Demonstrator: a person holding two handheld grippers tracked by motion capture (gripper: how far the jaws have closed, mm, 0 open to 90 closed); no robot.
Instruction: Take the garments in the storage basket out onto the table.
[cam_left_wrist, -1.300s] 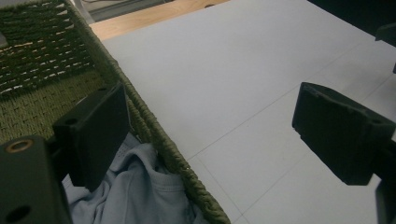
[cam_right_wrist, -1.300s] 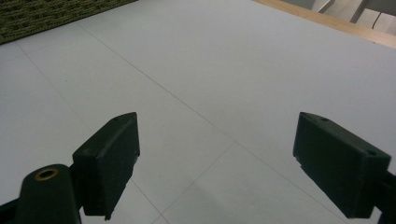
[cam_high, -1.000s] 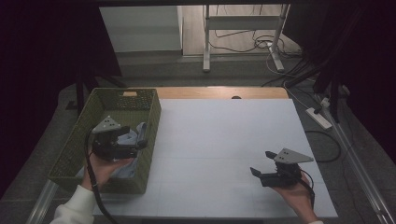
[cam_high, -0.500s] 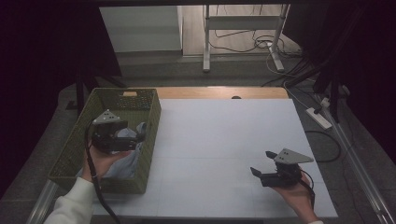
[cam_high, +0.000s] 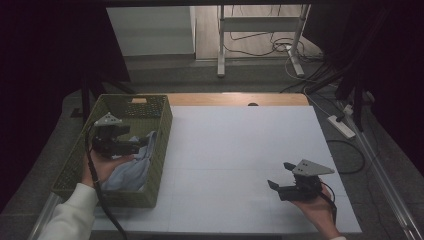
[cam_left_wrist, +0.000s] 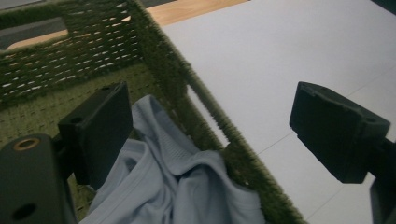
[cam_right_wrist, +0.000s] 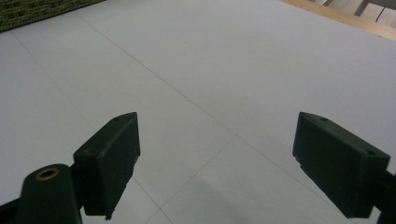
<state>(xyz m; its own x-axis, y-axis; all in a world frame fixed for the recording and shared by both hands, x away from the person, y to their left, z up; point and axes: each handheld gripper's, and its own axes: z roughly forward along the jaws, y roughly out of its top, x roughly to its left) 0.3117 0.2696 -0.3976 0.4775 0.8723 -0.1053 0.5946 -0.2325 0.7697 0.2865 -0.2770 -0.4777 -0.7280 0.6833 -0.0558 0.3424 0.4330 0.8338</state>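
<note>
A: What's the left claw (cam_high: 136, 145) doing?

B: Its jaws are wide apart and hold nothing. In the left gripper view they straddle the basket's (cam_left_wrist: 196, 88) near wall, one jaw over the cloth (cam_left_wrist: 173, 186), the other out over the table (cam_left_wrist: 280, 56).

A: Where's the cloth exactly?

B: Pale blue, bunched in the basket's right half and riding up against the wall. In the high view that's at about 9 o'clock on the table, the cloth (cam_high: 131, 170) just under the claw.

A: So which step is this?

B: I'd judge the reach for the cloth, no grip yet. The next move calls for dipping both jaws inside the wall, onto a raised fold, then closing and lifting clear of the rim.

A: And the hand?

B: The left hand (cam_high: 102, 165) is inside the basket, palm up under the claw, forearm coming from 7 o'clock.

A: The right claw (cam_high: 282, 179)?

B: Also agape and empty, low over bare table at about 4 o'clock, pointing toward 10, cradled in the right hand (cam_high: 315, 205).
</note>
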